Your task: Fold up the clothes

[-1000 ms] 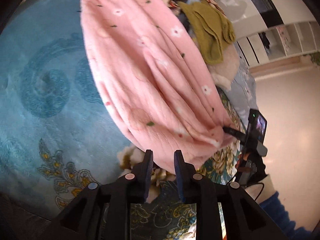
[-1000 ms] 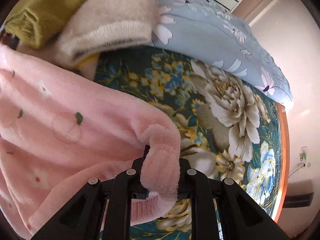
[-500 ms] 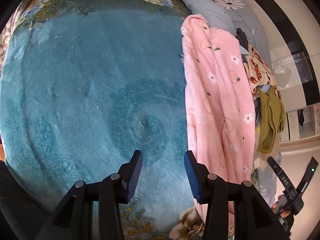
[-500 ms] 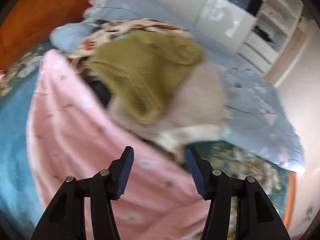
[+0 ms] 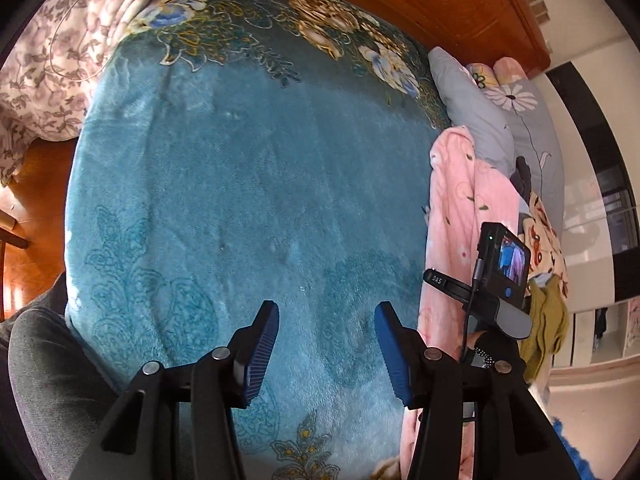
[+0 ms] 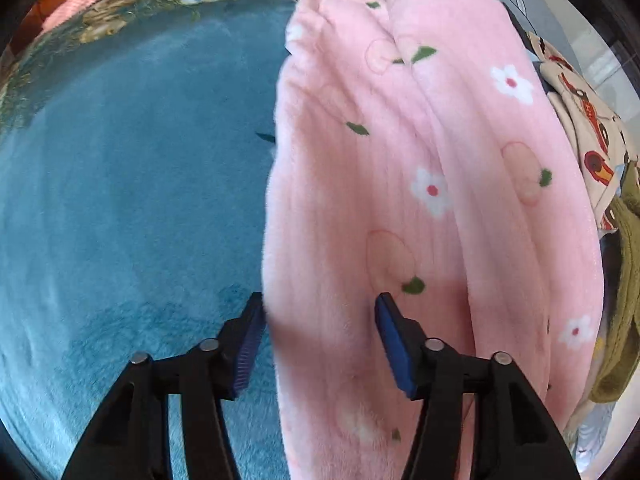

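Observation:
A pink fleece garment with white flowers lies folded in a long strip on the blue blanket; it also shows at the right in the left wrist view. My right gripper is open and empty, hovering above the garment's left edge. My left gripper is open and empty above the bare blue blanket, left of the garment. The right gripper's body and camera show beside the garment in the left wrist view.
A pile of other clothes lies right of the pink garment: an olive-green piece and a cream printed piece. Grey-blue pillows and a wooden headboard stand at the far end. A floral quilt lies at the left.
Both grippers have let go of the pink garment, opened wide and pulled back. The garment now lies on the bed in a long strip.

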Action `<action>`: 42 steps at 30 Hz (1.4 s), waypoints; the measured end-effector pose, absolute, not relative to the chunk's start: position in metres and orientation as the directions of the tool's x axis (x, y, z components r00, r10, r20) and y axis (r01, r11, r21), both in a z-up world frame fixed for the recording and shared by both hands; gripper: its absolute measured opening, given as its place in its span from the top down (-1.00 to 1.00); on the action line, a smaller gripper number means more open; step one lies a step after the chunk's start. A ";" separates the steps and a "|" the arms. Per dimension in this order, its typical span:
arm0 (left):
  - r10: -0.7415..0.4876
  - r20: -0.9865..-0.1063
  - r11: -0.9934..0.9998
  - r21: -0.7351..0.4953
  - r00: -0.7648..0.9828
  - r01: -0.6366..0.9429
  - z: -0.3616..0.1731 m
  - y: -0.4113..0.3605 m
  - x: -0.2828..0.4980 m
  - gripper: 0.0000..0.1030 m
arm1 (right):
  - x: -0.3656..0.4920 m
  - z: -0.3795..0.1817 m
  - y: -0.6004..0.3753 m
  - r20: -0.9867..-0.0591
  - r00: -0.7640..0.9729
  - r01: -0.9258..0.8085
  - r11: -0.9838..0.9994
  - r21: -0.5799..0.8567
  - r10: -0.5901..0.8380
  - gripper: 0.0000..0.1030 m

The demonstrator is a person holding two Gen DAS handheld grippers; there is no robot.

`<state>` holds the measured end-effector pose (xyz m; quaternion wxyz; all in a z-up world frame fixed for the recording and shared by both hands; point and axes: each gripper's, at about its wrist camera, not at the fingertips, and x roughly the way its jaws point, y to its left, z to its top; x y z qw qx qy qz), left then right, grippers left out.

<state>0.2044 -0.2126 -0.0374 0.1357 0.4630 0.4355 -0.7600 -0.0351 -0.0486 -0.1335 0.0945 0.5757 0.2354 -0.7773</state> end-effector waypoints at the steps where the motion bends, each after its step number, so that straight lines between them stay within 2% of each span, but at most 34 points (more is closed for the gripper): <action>1: 0.197 -0.821 -0.572 -0.540 -0.535 0.618 -0.040 -0.216 0.206 -0.04 | -0.039 -0.133 -0.046 -0.943 -0.309 0.403 -0.881 -0.249 0.125 0.34; 2: 0.198 -0.822 -0.561 -0.542 -0.534 0.625 -0.042 -0.219 0.208 -0.04 | -0.043 -0.133 -0.043 -0.946 -0.299 0.389 -0.889 -0.240 0.125 0.44; 3: 0.203 -0.820 -0.551 -0.548 -0.535 0.630 -0.044 -0.222 0.208 -0.04 | -0.047 -0.133 -0.040 -0.949 -0.289 0.374 -0.898 -0.232 0.125 0.74; 4: 0.209 -0.816 -0.542 -0.555 -0.539 0.631 -0.046 -0.224 0.209 -0.04 | -0.048 -0.128 -0.037 -0.952 -0.286 0.367 -0.906 -0.212 0.107 0.80; 6: 0.217 -0.809 -0.531 -0.567 -0.546 0.629 -0.048 -0.226 0.209 -0.04 | -0.050 -0.117 -0.032 -0.957 -0.280 0.354 -0.920 -0.171 0.070 0.81; 12: 0.244 -0.805 -0.499 -0.583 -0.541 0.642 -0.063 -0.232 0.210 -0.04 | -0.002 -0.071 -0.044 -0.941 -0.304 0.525 -0.851 -0.034 -0.150 0.83; 15: 0.253 -0.806 -0.481 -0.585 -0.536 0.653 -0.070 -0.234 0.214 -0.05 | 0.050 -0.061 -0.058 -0.937 -0.230 0.656 -0.753 0.051 -0.264 0.83; 18: 0.265 -0.807 -0.465 -0.587 -0.528 0.663 -0.078 -0.237 0.217 -0.05 | 0.113 -0.057 -0.072 -0.932 -0.079 0.787 -0.596 0.160 -0.355 0.83; 22: 0.284 -0.820 -0.467 -0.571 -0.497 0.675 -0.093 -0.237 0.212 -0.06 | 0.173 -0.074 -0.062 -0.939 0.075 0.841 -0.484 0.241 -0.337 0.83; 24: 0.296 -0.826 -0.476 -0.563 -0.480 0.676 -0.101 -0.235 0.203 -0.16 | 0.176 -0.078 -0.052 -0.941 0.090 0.829 -0.499 0.253 -0.327 0.83; 30: 0.400 -0.795 -0.471 -0.605 -0.456 0.642 -0.127 -0.220 0.155 -0.20 | 0.176 -0.065 -0.042 -0.929 0.131 0.839 -0.460 0.290 -0.347 0.83; 37: 0.445 -0.792 -0.472 -0.604 -0.417 0.643 -0.148 -0.206 0.112 -0.22 | 0.198 -0.066 -0.031 -0.935 0.180 0.857 -0.417 0.302 -0.306 0.82; 42: 0.480 -0.716 -0.363 -0.688 -0.506 0.629 -0.142 -0.219 0.101 -0.23 | 0.198 -0.061 -0.028 -0.934 0.178 0.855 -0.421 0.302 -0.308 0.80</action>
